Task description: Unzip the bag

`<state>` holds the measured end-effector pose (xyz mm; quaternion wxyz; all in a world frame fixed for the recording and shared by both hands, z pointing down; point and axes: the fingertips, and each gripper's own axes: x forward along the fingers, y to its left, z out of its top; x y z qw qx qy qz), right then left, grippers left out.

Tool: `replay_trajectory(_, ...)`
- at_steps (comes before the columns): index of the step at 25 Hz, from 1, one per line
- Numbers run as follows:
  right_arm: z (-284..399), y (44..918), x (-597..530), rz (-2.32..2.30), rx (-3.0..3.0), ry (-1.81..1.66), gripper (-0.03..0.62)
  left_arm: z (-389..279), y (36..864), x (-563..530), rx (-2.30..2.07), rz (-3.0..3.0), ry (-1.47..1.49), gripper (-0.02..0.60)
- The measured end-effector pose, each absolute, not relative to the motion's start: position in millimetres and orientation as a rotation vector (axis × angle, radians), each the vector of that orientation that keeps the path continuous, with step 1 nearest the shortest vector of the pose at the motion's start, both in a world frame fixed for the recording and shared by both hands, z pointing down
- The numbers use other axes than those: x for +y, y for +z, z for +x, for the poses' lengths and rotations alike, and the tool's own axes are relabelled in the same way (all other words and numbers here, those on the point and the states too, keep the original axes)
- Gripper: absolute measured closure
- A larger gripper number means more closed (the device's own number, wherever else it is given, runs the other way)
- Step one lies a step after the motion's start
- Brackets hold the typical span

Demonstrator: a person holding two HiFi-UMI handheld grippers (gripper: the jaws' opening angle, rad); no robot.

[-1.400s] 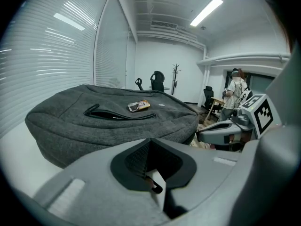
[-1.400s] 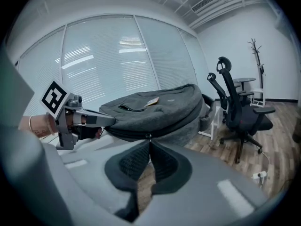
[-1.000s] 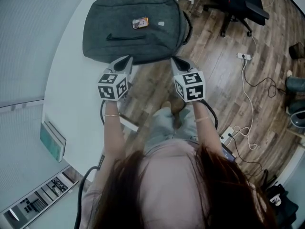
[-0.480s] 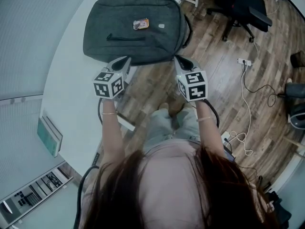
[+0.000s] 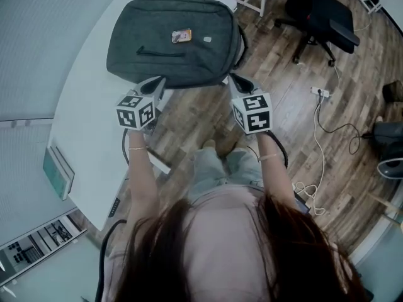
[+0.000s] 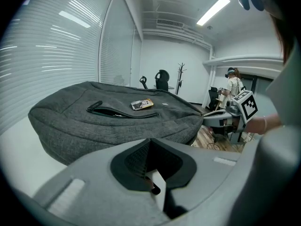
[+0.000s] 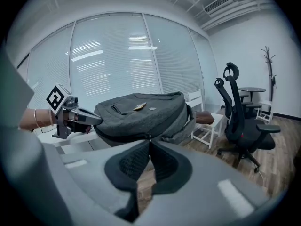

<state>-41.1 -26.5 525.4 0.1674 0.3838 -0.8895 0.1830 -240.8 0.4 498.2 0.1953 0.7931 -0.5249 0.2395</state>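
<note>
Right claw on the zip, track runs off to my left

My right claw (image 7: 150, 142) is closed, tips nipping what looks like the zip pull (image 7: 149, 136) at the near right corner of the bag (image 5: 170, 43). From there the dark zip seam (image 7: 113, 138) runs along the bag's near side toward my left claw (image 5: 157, 83), also closed, tip against the near edge; can't tell if it pinches cloth. Bag lies flat on the tabletop (image 5: 88, 118), long axis L-R, so I judge the pull goes sideways.
</note>
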Motion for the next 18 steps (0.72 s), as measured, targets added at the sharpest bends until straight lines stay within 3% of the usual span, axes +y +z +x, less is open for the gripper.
replay_trajectory(18,-21.3,518.6,-56.5,1.053,-2.543,0.413,0.580,-239.6,497.4,0.0,-1.504,2.235,0.681,0.571)
